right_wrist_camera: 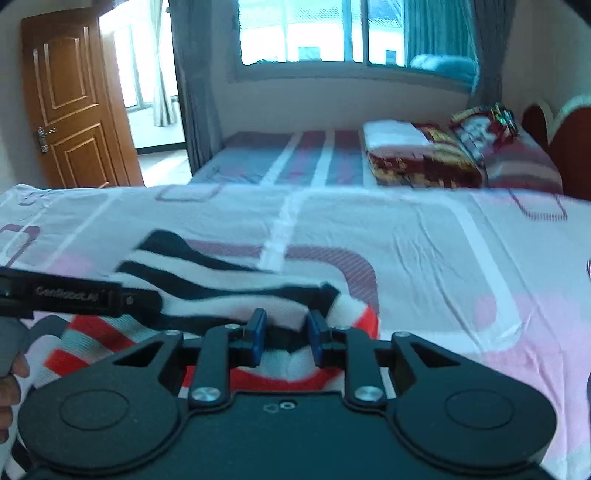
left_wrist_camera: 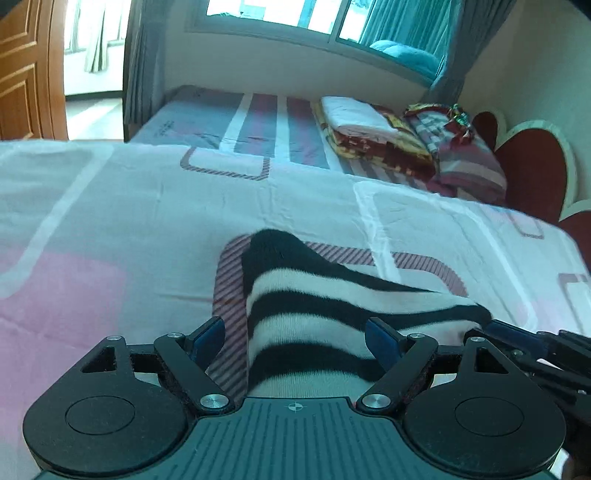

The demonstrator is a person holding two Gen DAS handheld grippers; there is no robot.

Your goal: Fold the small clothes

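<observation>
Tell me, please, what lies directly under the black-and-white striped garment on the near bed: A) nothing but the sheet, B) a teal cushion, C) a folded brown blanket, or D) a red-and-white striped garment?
D: in the right wrist view, a red-and-white striped garment shows beneath the black-and-white striped garment, just ahead of the right gripper.

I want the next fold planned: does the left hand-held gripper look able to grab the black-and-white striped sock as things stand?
Probably yes: the striped sock already lies between the open fingers of the left hand-held gripper, with nothing in between.

Window daylight, perhaps slight blur.
</observation>
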